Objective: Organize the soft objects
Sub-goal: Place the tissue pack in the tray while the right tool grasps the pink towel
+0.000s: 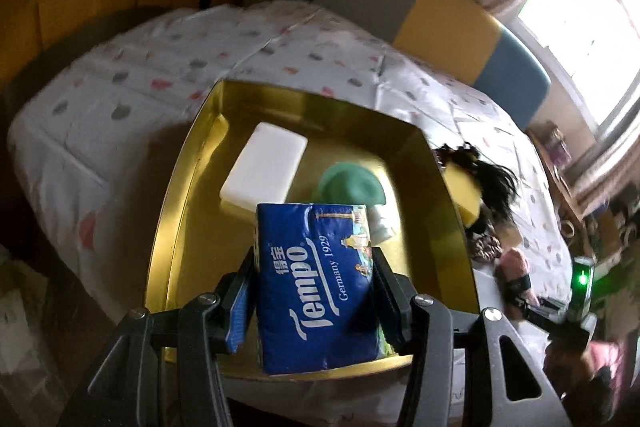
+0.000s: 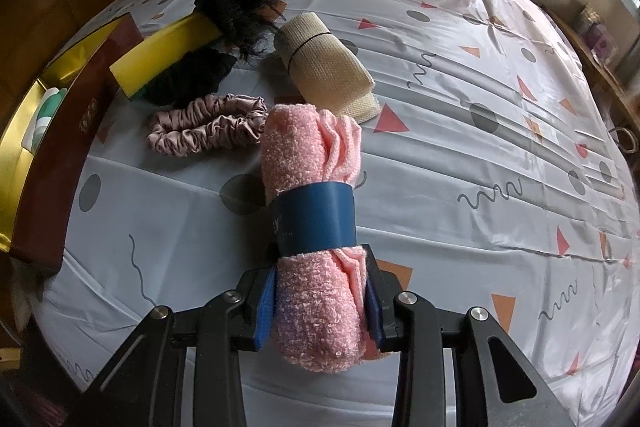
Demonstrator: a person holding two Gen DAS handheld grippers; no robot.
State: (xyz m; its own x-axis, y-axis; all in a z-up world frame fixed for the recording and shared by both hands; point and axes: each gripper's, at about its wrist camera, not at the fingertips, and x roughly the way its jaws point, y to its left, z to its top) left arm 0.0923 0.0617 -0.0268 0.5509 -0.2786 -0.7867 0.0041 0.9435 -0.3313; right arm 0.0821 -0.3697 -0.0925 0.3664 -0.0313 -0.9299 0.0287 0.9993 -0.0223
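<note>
Soft objects are going into the gold-lined box (image 1: 192, 195) on the patterned tablecloth (image 2: 460, 75); I judge the loading step half done. My left gripper (image 1: 314, 291) pinches a glossy blue tissue pack (image 1: 316, 287) above the box, so next I lower it beside the white foam block (image 1: 264, 165) and green item (image 1: 352, 183). My right gripper (image 2: 320, 301) squeezes a nubbly pink rolled towel (image 2: 312, 227) over the cloth. Sponge (image 2: 160, 55), bandage roll (image 2: 324, 63) and satin scrunchie (image 2: 204, 125) wait.
</note>
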